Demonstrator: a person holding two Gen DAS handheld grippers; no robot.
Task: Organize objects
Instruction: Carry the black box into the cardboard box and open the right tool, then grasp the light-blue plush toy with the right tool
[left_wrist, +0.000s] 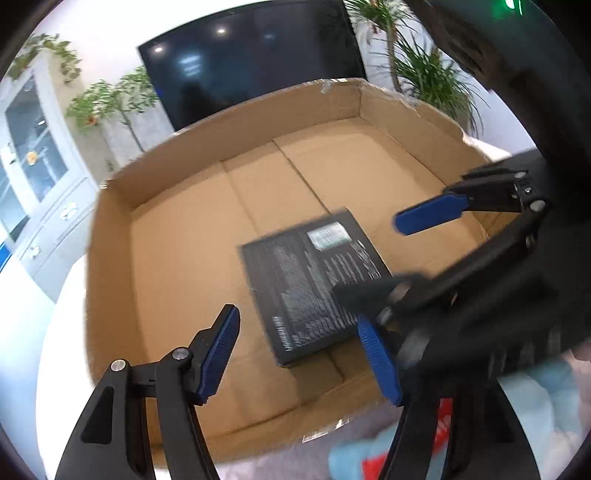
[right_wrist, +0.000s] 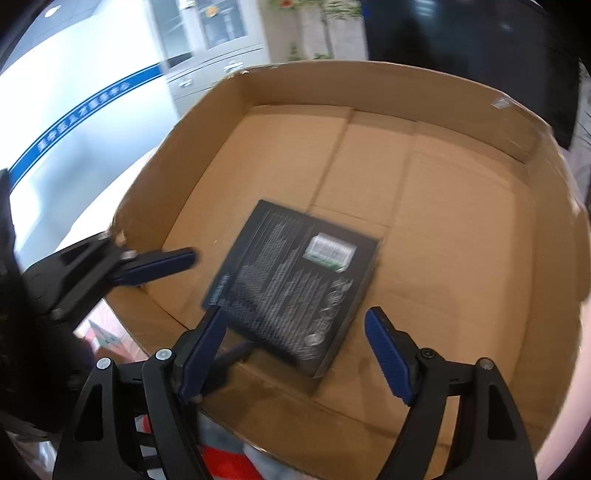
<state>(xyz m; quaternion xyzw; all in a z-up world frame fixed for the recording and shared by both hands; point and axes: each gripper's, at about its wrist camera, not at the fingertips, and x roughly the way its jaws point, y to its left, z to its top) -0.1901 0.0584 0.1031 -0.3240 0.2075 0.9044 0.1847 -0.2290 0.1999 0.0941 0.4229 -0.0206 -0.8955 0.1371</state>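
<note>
A flat black box (left_wrist: 314, 284) with white print lies on the floor of a large open cardboard box (left_wrist: 229, 122). It also shows in the right wrist view (right_wrist: 295, 284), inside the same cardboard box (right_wrist: 388, 85). My left gripper (left_wrist: 299, 354) is open and empty, above the cardboard box's near edge, with the black box between and beyond its fingers. My right gripper (right_wrist: 291, 354) is open and empty, just behind the black box. The right gripper also shows at the right of the left wrist view (left_wrist: 391, 254), and the left gripper at the left of the right wrist view (right_wrist: 199, 299).
A dark screen (left_wrist: 251, 62) stands behind the cardboard box, with potted plants (left_wrist: 428, 70) beside it. A grey cabinet (left_wrist: 40, 155) is at the left. Light blue and red cloth (left_wrist: 373, 458) lies in front of the box's near wall.
</note>
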